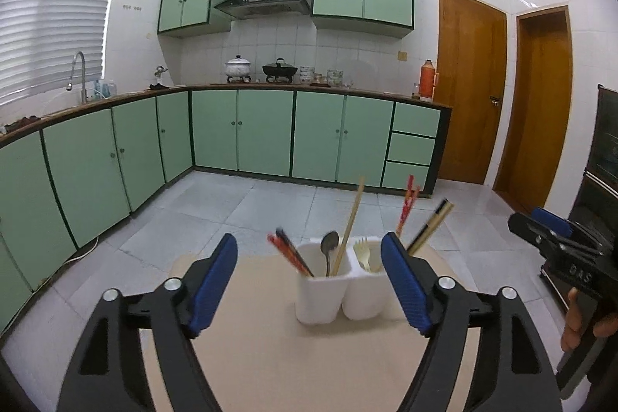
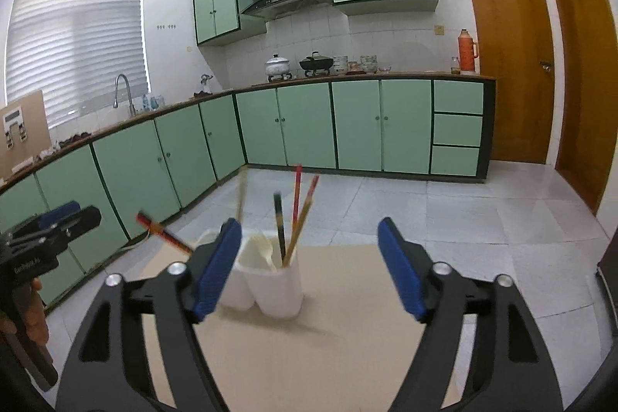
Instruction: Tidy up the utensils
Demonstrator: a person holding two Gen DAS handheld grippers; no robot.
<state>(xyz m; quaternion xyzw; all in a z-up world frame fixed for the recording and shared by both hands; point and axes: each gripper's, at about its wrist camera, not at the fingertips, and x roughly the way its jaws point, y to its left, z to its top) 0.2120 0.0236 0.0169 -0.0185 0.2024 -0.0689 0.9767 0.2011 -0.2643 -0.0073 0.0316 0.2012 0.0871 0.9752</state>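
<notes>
Two grippers, left gripper (image 1: 309,280) and right gripper (image 2: 309,269), spread wide, empty. We see white holder (image 1: 322,296) lower centre, chopsticks (image 1: 349,224) and spoon (image 1: 329,246) inside. Risk we judge: tipping light holder on approach.

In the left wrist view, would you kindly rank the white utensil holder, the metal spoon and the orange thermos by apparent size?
1. White utensil holder, clearly largest.
2. Metal spoon and orange thermos look alike; the thermos stands far off on the counter, so I won't rank them.
</notes>
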